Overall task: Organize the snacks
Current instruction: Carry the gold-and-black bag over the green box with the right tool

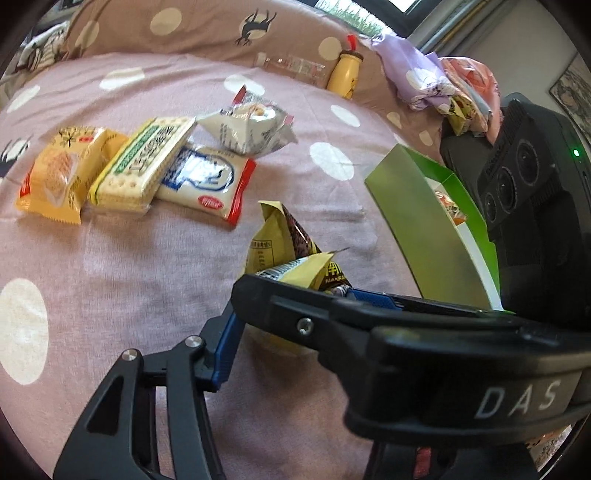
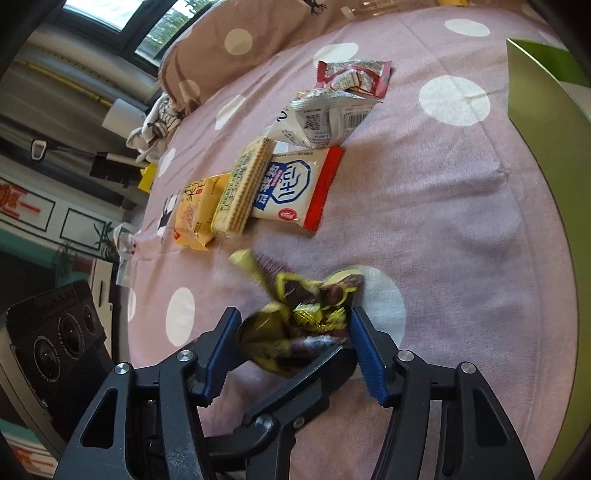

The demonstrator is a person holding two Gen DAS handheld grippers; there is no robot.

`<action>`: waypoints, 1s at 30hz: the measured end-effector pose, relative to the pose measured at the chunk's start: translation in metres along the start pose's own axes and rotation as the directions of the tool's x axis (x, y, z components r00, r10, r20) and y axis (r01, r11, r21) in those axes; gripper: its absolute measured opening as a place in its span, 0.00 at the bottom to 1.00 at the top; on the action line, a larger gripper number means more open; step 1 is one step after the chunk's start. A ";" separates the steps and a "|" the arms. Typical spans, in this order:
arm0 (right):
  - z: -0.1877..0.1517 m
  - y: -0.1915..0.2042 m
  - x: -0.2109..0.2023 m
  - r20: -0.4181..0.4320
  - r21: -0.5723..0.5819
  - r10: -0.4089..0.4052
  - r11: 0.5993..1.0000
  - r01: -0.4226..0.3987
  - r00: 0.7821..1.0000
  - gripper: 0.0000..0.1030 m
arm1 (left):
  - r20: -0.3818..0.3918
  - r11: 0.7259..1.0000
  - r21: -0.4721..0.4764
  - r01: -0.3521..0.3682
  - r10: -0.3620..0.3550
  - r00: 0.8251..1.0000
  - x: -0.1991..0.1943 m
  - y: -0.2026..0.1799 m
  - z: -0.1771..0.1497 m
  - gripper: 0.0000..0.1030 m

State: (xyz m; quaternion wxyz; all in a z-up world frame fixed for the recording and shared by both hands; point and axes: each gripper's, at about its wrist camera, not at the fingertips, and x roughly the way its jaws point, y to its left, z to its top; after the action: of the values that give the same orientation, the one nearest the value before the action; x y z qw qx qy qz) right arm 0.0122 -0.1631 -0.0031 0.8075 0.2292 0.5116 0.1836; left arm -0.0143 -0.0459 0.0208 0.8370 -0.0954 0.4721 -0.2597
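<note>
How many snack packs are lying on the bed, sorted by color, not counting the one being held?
Orange: 1, the orange pack
Yellow and green: 1, the cracker pack
White with red ends: 1, the white and red pack
White: 1, the puffy white bag
Red: 1, the red pack
Total: 5

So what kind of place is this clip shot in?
Most likely a bedroom: the snacks lie on a pink polka-dot bedsheet, with a matching brown pillow at its far edge and a window beyond it. Household clutter sits beside the bed.
</note>
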 end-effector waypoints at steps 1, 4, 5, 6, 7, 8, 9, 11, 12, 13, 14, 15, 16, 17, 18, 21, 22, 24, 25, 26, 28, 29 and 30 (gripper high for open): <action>0.000 0.001 -0.003 0.011 -0.009 -0.003 1.000 0.003 1.000 0.61 | 0.011 1.000 0.008 0.003 -0.003 1.000 -0.002 -0.001 0.000 0.50; -0.001 0.004 -0.013 0.048 -0.033 0.004 0.999 -0.003 0.999 0.61 | 0.040 1.000 0.020 0.010 -0.011 0.999 -0.007 -0.006 0.001 0.50; -0.002 0.004 -0.015 0.053 -0.036 0.006 0.999 -0.004 0.999 0.61 | 0.052 1.000 0.024 0.011 -0.013 0.999 -0.009 -0.008 0.001 0.50; -0.002 0.005 -0.018 0.063 -0.043 0.010 0.999 -0.008 0.998 0.61 | 0.062 1.000 0.029 0.011 -0.013 0.998 -0.011 -0.010 0.001 0.50; -0.002 0.005 -0.021 0.074 -0.050 0.014 0.999 -0.011 0.997 0.61 | 0.072 0.999 0.034 0.009 -0.012 0.997 -0.012 -0.012 0.000 0.50; -0.003 0.006 -0.024 0.083 -0.056 0.017 0.998 -0.013 0.996 0.61 | 0.081 0.999 0.041 0.008 -0.011 0.997 -0.014 -0.014 0.000 0.50; -0.004 0.007 -0.028 0.094 -0.059 0.021 0.998 -0.015 0.995 0.61 | 0.085 0.999 0.051 0.004 -0.009 0.996 -0.016 -0.017 0.001 0.50; -0.007 0.007 -0.034 0.113 -0.057 0.032 0.998 -0.026 0.993 0.61 | 0.107 0.997 0.080 -0.014 0.005 0.994 -0.022 -0.024 0.001 0.50; -0.008 0.007 -0.038 0.123 -0.062 0.043 0.997 -0.035 0.991 0.61 | 0.122 0.996 0.091 -0.025 0.013 0.992 -0.025 -0.028 0.003 0.50; -0.007 0.008 -0.041 0.130 -0.068 0.049 0.997 -0.041 0.990 0.61 | 0.130 0.995 0.095 -0.034 0.021 0.991 -0.027 -0.032 0.004 0.50; -0.006 0.009 -0.045 0.137 -0.073 0.052 0.996 -0.042 0.989 0.61 | 0.139 0.994 0.096 -0.043 0.030 0.990 -0.028 -0.035 0.006 0.50; -0.005 0.010 -0.050 0.149 -0.081 0.055 0.996 -0.044 0.987 0.61 | 0.156 0.993 0.103 -0.059 0.043 0.987 -0.029 -0.041 0.009 0.50; -0.003 0.010 -0.055 0.165 -0.085 0.060 0.995 -0.047 0.984 0.61 | 0.174 0.990 0.112 -0.080 0.059 0.983 -0.031 -0.047 0.012 0.49; -0.001 0.010 -0.061 0.182 -0.090 0.066 0.995 -0.050 0.981 0.61 | 0.195 0.988 0.122 -0.099 0.074 0.978 -0.032 -0.054 0.016 0.48; 0.002 0.010 -0.066 0.197 -0.092 0.072 0.994 -0.054 0.978 0.61 | 0.213 0.986 0.129 -0.109 0.080 0.974 -0.033 -0.059 0.019 0.48; 0.007 0.004 -0.089 0.270 -0.093 0.098 0.993 -0.075 0.958 0.61 | 0.252 0.978 0.175 -0.117 0.070 0.965 -0.034 -0.080 0.028 0.48; 0.008 0.000 -0.097 0.294 -0.089 0.108 0.992 -0.086 0.950 0.61 | 0.261 0.974 0.194 -0.116 0.063 0.963 -0.033 -0.087 0.030 0.48; 0.009 -0.008 -0.111 0.334 -0.085 0.108 0.993 -0.084 0.936 0.61 | 0.268 0.968 0.230 -0.098 0.034 0.963 -0.030 -0.102 0.032 0.48; 0.009 -0.013 -0.118 0.350 -0.080 0.100 0.994 -0.077 0.931 0.61 | 0.267 0.966 0.245 -0.085 0.018 0.964 -0.026 -0.109 0.034 0.48; 0.008 -0.019 -0.125 0.365 -0.072 0.090 0.995 -0.068 0.927 0.61 | 0.265 0.963 0.257 -0.078 0.007 0.964 -0.022 -0.116 0.036 0.47; 0.009 -0.031 -0.135 0.388 -0.049 0.075 0.997 -0.061 0.919 0.61 | 0.261 0.956 0.284 -0.065 -0.012 0.965 -0.015 -0.127 0.039 0.47; 0.010 -0.040 -0.142 0.405 -0.025 0.065 0.998 -0.060 0.912 0.61 | 0.254 0.952 0.300 -0.055 -0.024 0.967 -0.010 -0.134 0.040 0.47; 0.010 -0.046 -0.146 0.415 -0.008 0.058 0.998 -0.060 0.908 0.61 | 0.242 0.949 0.311 -0.046 -0.032 0.970 -0.005 -0.141 0.043 0.47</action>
State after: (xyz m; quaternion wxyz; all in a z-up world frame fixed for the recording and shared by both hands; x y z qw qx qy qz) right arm -0.0353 -0.2808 0.0832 0.8911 0.2803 0.3218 0.1540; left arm -0.0288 -0.1664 0.1045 0.8940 0.0094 0.3187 -0.3148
